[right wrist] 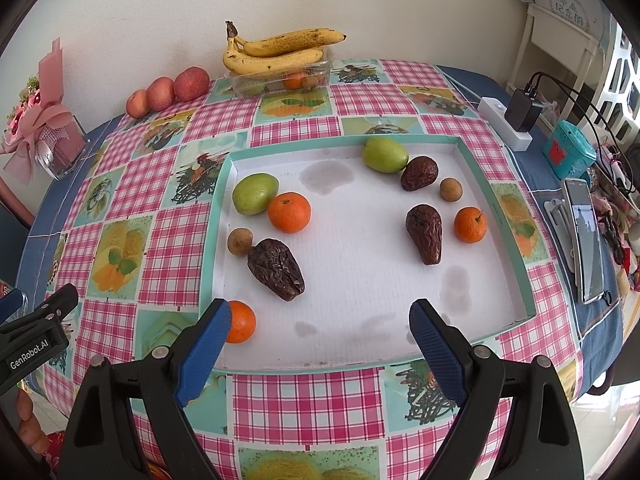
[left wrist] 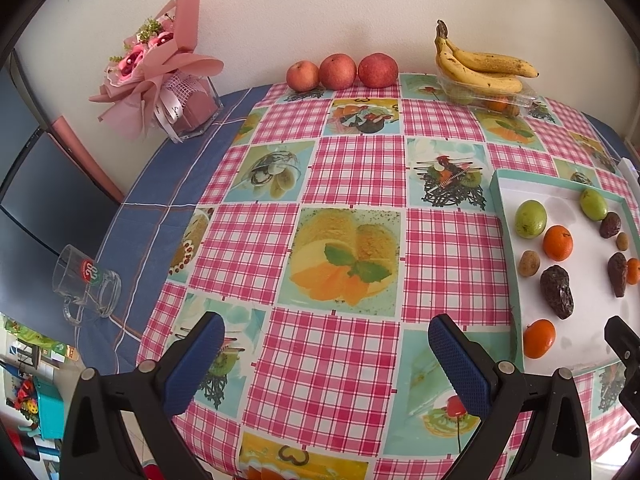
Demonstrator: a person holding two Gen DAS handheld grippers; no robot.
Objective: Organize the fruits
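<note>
A white tray with a teal rim [right wrist: 208,272] lies on the checked tablecloth. In it are two green fruits [right wrist: 255,193] [right wrist: 385,154], three oranges [right wrist: 289,212] [right wrist: 470,224] [right wrist: 240,321], three dark wrinkled fruits [right wrist: 275,269] [right wrist: 425,233] [right wrist: 419,173] and two small brown round ones [right wrist: 240,241] [right wrist: 451,189]. My right gripper [right wrist: 320,308] hovers open over the tray's near edge, holding nothing. My left gripper [left wrist: 325,322] is open over bare cloth, left of the tray [left wrist: 505,240]. Bananas [right wrist: 280,54] rest on a clear box [right wrist: 276,80]. Three apples [left wrist: 340,72] line the wall.
A glass mug [left wrist: 90,280] lies on its side near the table's left edge. A pink bouquet in a glass vase [left wrist: 160,68] stands at the back left. A phone [right wrist: 586,232], a power strip with a charger [right wrist: 506,124] and a teal box [right wrist: 570,150] crowd the right side.
</note>
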